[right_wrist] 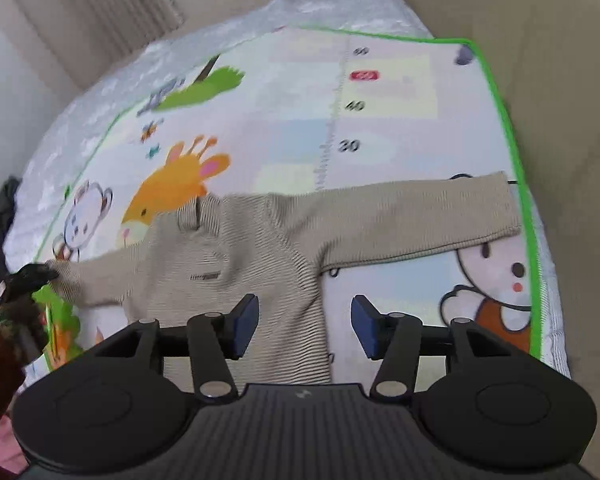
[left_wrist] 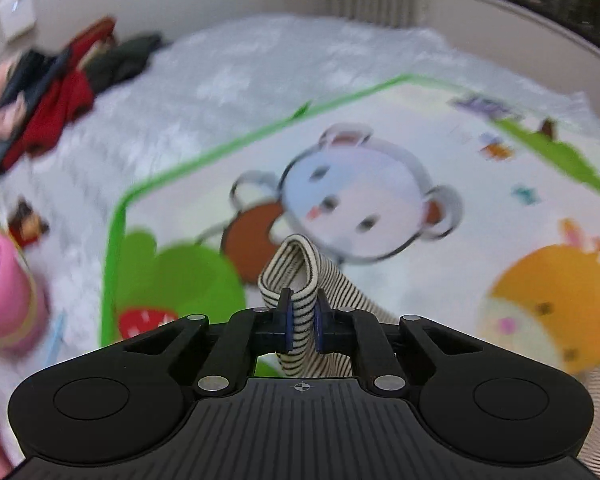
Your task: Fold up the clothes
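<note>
Left claw [left_wrist: 302, 322] is clamped on a doubled fold of the striped sweater [right_wrist: 236, 256], the cuff end looping up between its blue pads [left_wrist: 289, 326]. Judged purpose: lifting the sleeve clear of the play mat [right_wrist: 380, 92] so it can be carried across the sweater body. Right claw [right_wrist: 304, 326] hangs with jaws spread wide and nothing between them, above the sweater's lower side edge, presumably ready to pin or take the hem.

The sweater lies spread flat on the play mat, one sleeve stretched toward the mat's green border [right_wrist: 520, 184], the other drawn toward the opposite side. A pile of unfolded clothes [left_wrist: 48, 100] sits on the bed well apart from the mat, beyond its green border. Folding appears barely begun.
</note>
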A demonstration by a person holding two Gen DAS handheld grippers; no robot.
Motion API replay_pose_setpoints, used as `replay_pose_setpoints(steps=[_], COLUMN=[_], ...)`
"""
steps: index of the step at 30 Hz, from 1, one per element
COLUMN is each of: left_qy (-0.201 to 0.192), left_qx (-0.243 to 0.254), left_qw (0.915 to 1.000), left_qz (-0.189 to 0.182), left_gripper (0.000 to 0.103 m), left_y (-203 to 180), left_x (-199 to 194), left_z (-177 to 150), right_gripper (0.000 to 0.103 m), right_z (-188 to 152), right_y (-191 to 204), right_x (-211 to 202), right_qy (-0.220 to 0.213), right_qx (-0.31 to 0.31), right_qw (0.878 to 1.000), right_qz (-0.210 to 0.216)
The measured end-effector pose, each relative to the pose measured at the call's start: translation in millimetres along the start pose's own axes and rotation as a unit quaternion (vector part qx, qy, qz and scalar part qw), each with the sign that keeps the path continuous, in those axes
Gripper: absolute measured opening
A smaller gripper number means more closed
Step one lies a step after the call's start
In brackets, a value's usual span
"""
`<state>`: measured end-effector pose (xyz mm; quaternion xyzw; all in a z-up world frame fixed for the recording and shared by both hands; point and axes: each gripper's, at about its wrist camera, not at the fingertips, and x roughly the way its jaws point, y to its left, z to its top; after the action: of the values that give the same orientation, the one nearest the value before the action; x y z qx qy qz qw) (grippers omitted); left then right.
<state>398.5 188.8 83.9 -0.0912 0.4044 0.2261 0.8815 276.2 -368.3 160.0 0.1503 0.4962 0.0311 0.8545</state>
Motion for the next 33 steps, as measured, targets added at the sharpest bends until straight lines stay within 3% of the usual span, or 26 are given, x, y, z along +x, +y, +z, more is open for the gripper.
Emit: replay_pose_setpoints(steps=[7,14,20,25,29,33], left_qy=[-0.054,-0.079,-0.065,-0.020,0.014,0.039], left_qx=[0.017,0.035,0.066,0.083,0.098,0.110], left_qw=[0.9968,0.9870,0.9789,0.9727,0.9638,0.9520], left_qz=[-0.057,-0.136,-0.182,-0.216,-0.248,-0.283], left_gripper=[0.011,0.011,0.011,0.012,0.014,0.023], left_y=[-51,-119,-179,-224,-251,-270], left_x=[-110,-185,-207,-207,-207,-214], left_z=[47,54,37,18,8,-4], right_gripper=[0.052,0.052,0.052,0.053,0.059,0.061], right_z=[13,8,1,-10,-22,-28], right_y=[-49,-89,-119,-136,-145,-150], right_x=[-42,-68,-74,-77,-74,-66], right_qy=[-0.079,-0.140,-0.169,-0.186,-0.183,-0.173], right_qx=[0.057,0.099,0.143,0.170,0.188,0.202], right_qw=[0.995,0.984,0.973,0.966,0.964,0.963], right_qz=[0.026,0.040,0.056,0.059,0.051,0.045])
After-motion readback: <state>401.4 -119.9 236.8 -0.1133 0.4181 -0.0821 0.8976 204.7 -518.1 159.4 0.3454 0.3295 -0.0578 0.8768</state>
